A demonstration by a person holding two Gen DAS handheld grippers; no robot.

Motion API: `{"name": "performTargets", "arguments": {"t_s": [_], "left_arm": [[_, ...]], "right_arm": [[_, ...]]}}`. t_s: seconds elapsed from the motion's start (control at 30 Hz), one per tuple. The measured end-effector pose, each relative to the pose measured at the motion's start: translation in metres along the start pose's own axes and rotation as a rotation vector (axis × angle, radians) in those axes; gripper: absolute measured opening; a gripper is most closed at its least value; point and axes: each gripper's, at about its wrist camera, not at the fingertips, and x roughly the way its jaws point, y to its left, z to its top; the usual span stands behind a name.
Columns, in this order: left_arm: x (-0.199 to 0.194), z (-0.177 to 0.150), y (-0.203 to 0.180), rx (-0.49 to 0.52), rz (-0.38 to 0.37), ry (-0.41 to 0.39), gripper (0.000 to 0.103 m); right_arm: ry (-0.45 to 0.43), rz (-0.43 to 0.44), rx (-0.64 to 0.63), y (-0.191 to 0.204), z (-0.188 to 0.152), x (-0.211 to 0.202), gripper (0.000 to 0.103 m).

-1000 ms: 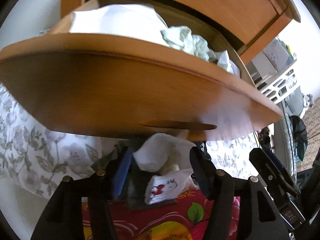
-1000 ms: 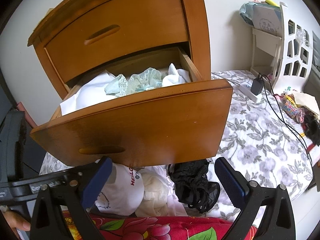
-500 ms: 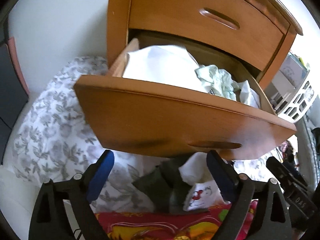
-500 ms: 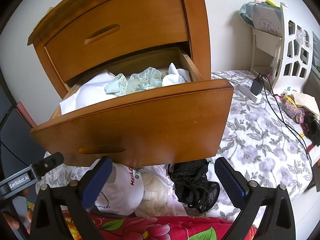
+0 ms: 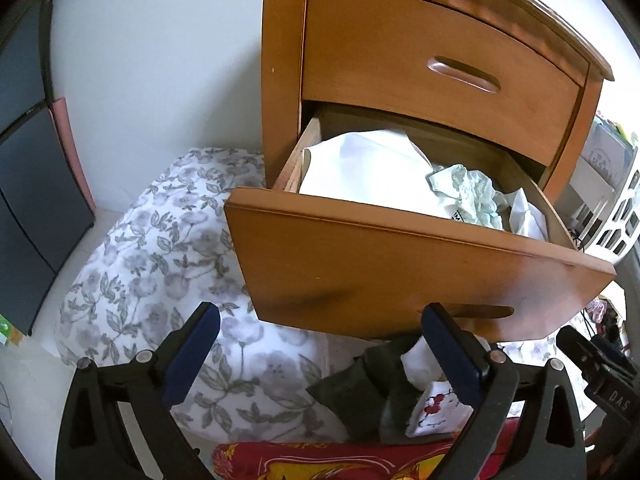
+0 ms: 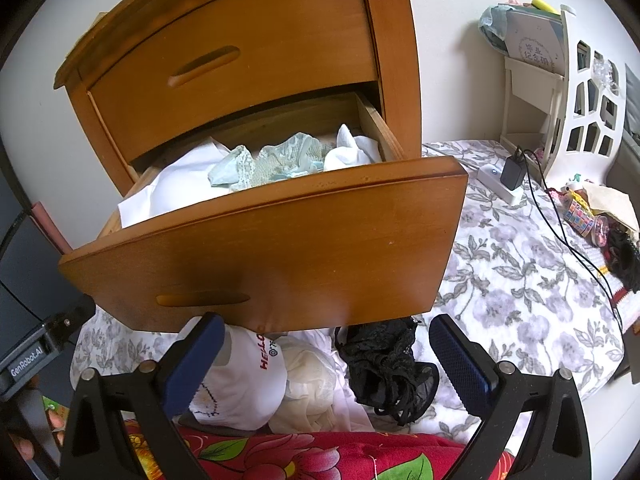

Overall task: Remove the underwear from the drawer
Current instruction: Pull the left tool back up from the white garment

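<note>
Floral bedding (image 5: 160,280) underlies left gripper (image 5: 320,354), jaws just spread, angled down.

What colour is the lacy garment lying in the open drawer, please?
Pale mint green lacy garment, between white fabrics; clearest in the right wrist view.

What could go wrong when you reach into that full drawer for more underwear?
1. The pale green lace underwear lies tangled among white clothes, so a grab might drag out the wrong piece too.
2. The open drawer juts far out over the pile of clothes already taken out, so a gripper coming up could bump its front.
3. The black lace underwear lies loose and could snag on the right gripper.
</note>
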Motion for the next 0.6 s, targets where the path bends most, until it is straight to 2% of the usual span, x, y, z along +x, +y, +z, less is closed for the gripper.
{"name": "performTargets", "arguments": {"t_s": [0.1, 0.3, 0.6], "left_arm": [[-0.002, 0.0, 0.002, -0.003, -0.018, -0.012, 0.101], [-0.01, 0.0, -0.001, 0.033, 0.008, -0.05, 0.101], [-0.006, -0.005, 0.01, -0.014, 0.019, -0.026, 0.101]], "right_arm": [[0.005, -0.005, -0.007, 0.001, 0.0, 0.0, 0.103], [0.018, 0.002, -0.003, 0.0, 0.0, 0.002, 0.103], [0.045, -0.014, -0.035, 0.006, 0.001, 0.007, 0.103]]}}
